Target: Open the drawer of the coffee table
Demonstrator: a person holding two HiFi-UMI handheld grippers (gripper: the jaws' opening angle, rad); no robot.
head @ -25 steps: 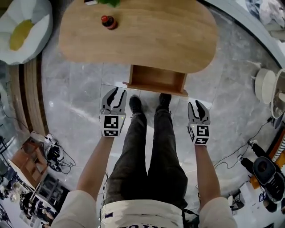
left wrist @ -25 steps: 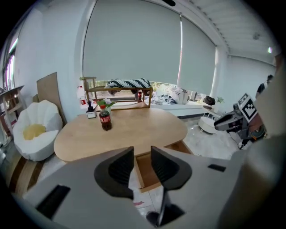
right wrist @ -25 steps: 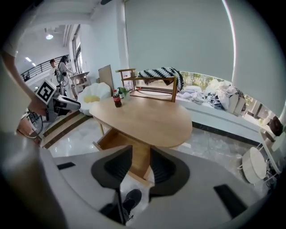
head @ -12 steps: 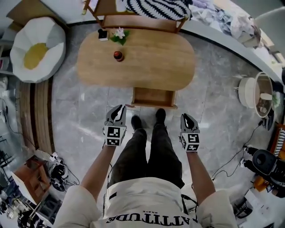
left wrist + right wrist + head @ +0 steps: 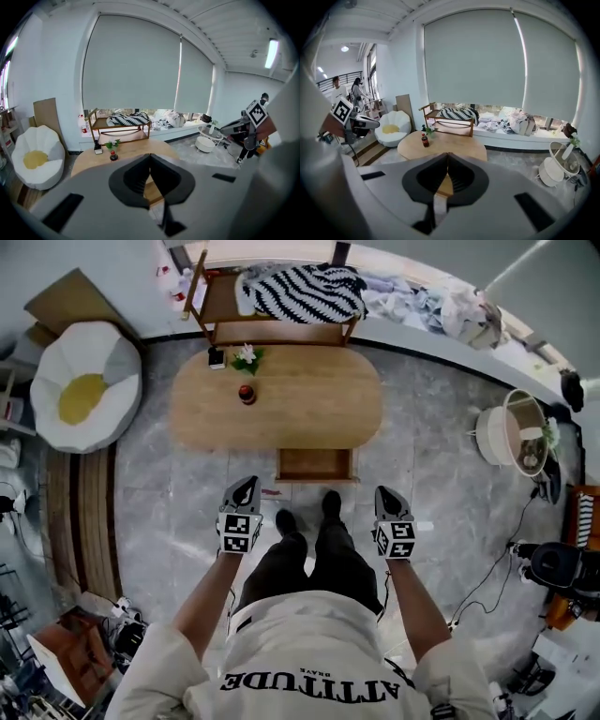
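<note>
Upside-down "ATTITUDE" on shirt point(image 5: 309, 652), left gripper point(image 5: 246, 486) and right gripper point(image 5: 384, 495) jaws together on nothing, bottle point(image 5: 247, 394) label too tiny.

An oval coffee table point(image 5: 309, 418) of light wood stands on a glossy grey tiled floor point(image 5: 427, 465). Three small things rest on the tabletop, all toward its far left part. A dark bottle point(image 5: 247, 394) with a red band stands upright, nearest the middle. Behind it is a small green plant point(image 5: 247, 358) with a white flower. Just left of the plant sits a black object point(image 5: 217, 358), too small to identify. A shallow wooden drawer point(image 5: 316, 465) juts out, pulled open, from the table's near long edge. Also on the floor are a white round seat point(image 5: 80, 385) with a yellow centre, left of the table, and a low wooden rack point(image 5: 272, 331) beyond its far edge.
</note>
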